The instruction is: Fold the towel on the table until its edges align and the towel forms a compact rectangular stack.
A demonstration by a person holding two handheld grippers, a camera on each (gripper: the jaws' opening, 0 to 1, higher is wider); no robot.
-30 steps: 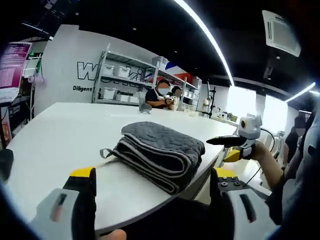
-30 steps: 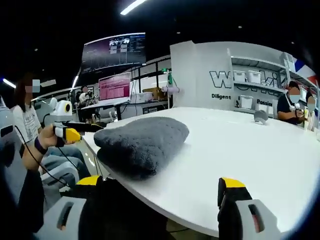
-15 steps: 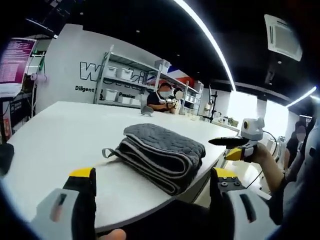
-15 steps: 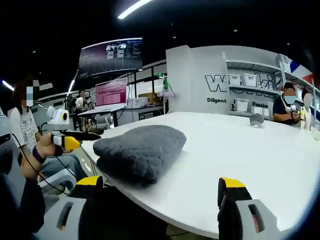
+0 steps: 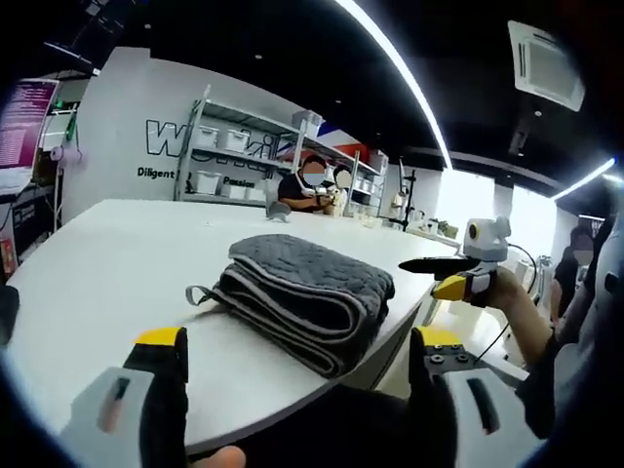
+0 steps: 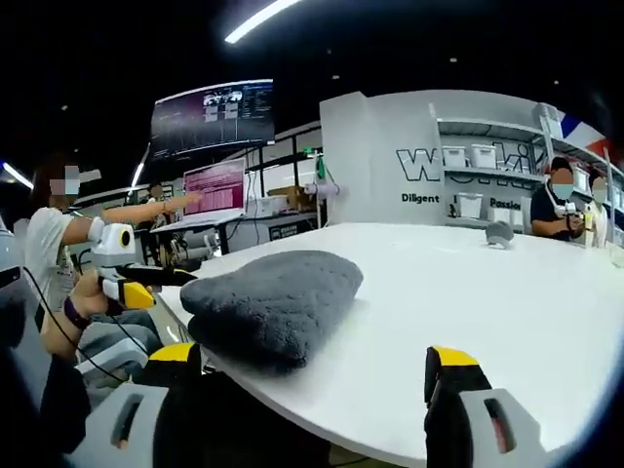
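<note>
Left gripper (image 5: 297,375) jaws spread wide, holding nothing; folded grey towel (image 5: 302,292) at 12 o'clock on white table (image 5: 97,253). Right gripper (image 6: 310,385) likewise wide, empty, clear of towel.

Your grippers, left gripper (image 5: 297,366) and right gripper (image 6: 317,380), have black jaws with yellow tips on grey bodies; a dark band circles your left wrist (image 6: 74,310).

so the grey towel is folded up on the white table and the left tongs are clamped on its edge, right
Not quite. The grey towel is folded on the white table, but the left tongs are not clamped on it: the left gripper view shows their jaws spread wide, short of the towel and empty. The right gripper view shows them held apart from it too.
</note>
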